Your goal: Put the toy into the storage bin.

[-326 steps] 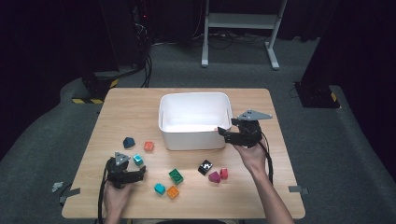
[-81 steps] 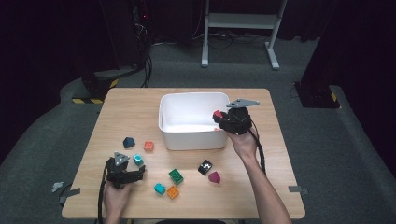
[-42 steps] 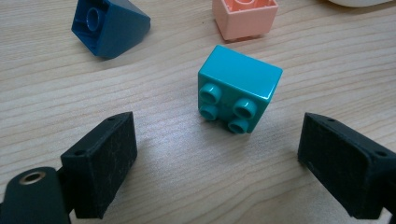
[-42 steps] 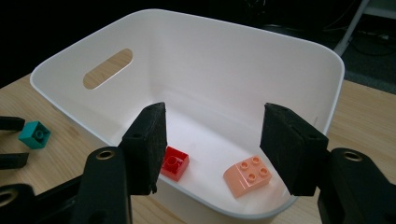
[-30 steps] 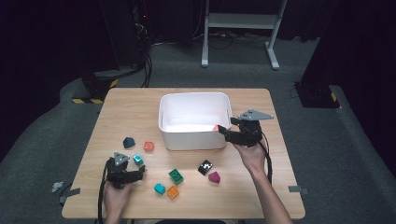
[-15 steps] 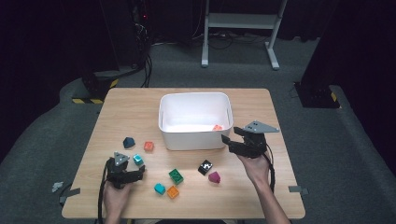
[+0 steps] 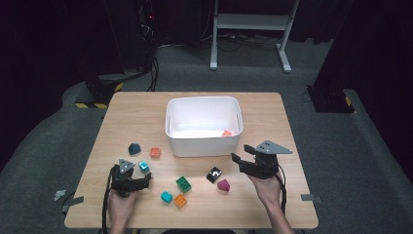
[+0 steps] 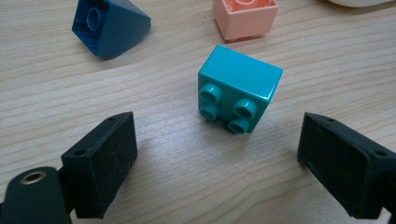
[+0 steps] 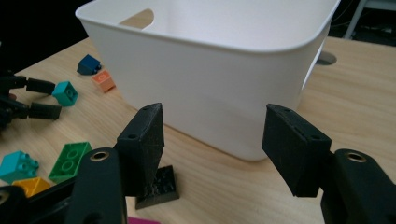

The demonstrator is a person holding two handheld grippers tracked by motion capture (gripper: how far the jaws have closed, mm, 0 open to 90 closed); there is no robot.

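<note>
My left gripper (image 7: pixel 142 176) rests low on the table near its front left, jaws open. In the left gripper view a teal brick (image 8: pixel 238 93) lies on its side just ahead of the open left gripper (image 8: pixel 219 140), studs toward me, untouched. My right gripper (image 7: pixel 237 163) hovers right of the black brick (image 7: pixel 214 174), pointing left at the white bin (image 7: pixel 202 141). In its own view the right gripper (image 9: pixel 215 123) stands open and empty before the bin wall (image 9: pixel 210 79). A red brick (image 7: pixel 227 133) lies inside the bin.
Loose on the table are a dark blue sloped brick (image 7: pixel 134 148), a salmon brick (image 7: pixel 155 152), a green brick (image 7: pixel 183 184), a second teal brick (image 7: pixel 166 197), an orange brick (image 7: pixel 180 200) and a magenta piece (image 7: pixel 223 185). The table edge runs close behind both hands.
The right gripper left the bin's rim and came back and down toward the table's front, empty. The red brick it carried earlier now lies in the bin. The left gripper kept still.
</note>
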